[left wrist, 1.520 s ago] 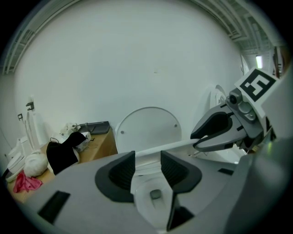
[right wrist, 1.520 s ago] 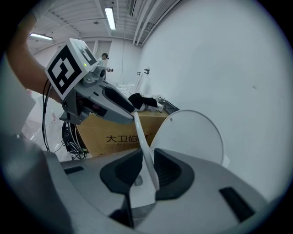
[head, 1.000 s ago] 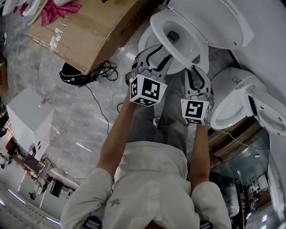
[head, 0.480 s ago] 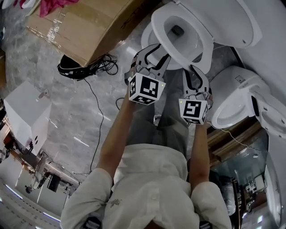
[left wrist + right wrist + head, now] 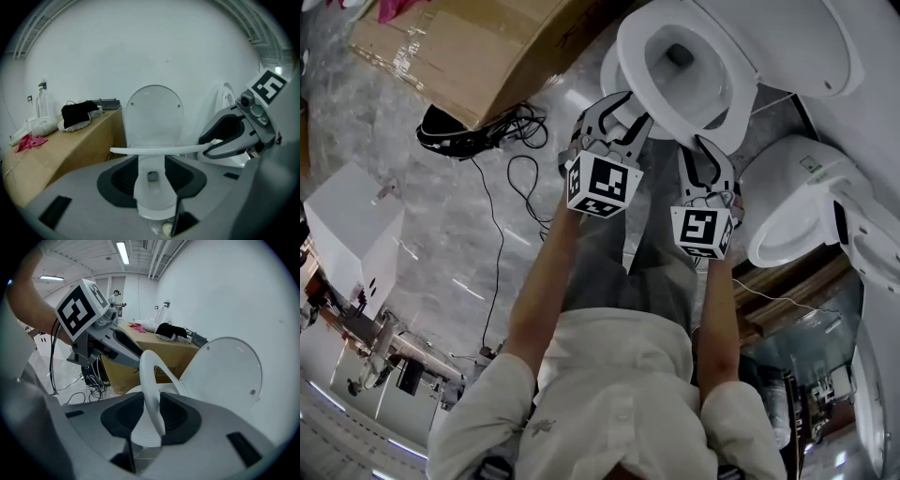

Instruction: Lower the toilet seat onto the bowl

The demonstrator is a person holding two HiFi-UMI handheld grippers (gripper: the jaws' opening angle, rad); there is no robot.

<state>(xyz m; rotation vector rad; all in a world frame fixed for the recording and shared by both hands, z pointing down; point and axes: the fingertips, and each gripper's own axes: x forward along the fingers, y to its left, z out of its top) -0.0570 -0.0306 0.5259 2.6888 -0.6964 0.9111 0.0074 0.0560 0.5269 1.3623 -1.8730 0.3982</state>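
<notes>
The white toilet seat (image 5: 727, 108) hangs part-way down over the bowl (image 5: 612, 70), with the lid (image 5: 792, 42) upright behind it. My right gripper (image 5: 705, 150) has the seat's front right rim (image 5: 151, 380) between its jaws, which are opening. One pad touches the rim and the other stands off it. In the left gripper view the seat (image 5: 154, 150) shows edge-on as a level bar, its right end inside the right gripper (image 5: 212, 143). My left gripper (image 5: 617, 105) is open with nothing between its pads, just in front of the seat's left side.
A second white toilet (image 5: 797, 202) stands close on the right. A large cardboard box (image 5: 478, 47) with clothes on it lies to the left. A black bundle of cables (image 5: 473, 141) trails across the marble floor. A white box (image 5: 352, 234) sits far left.
The seat has tipped a little lower toward the bowl. Both grippers have drifted slightly with it, keeping their places at its front.
</notes>
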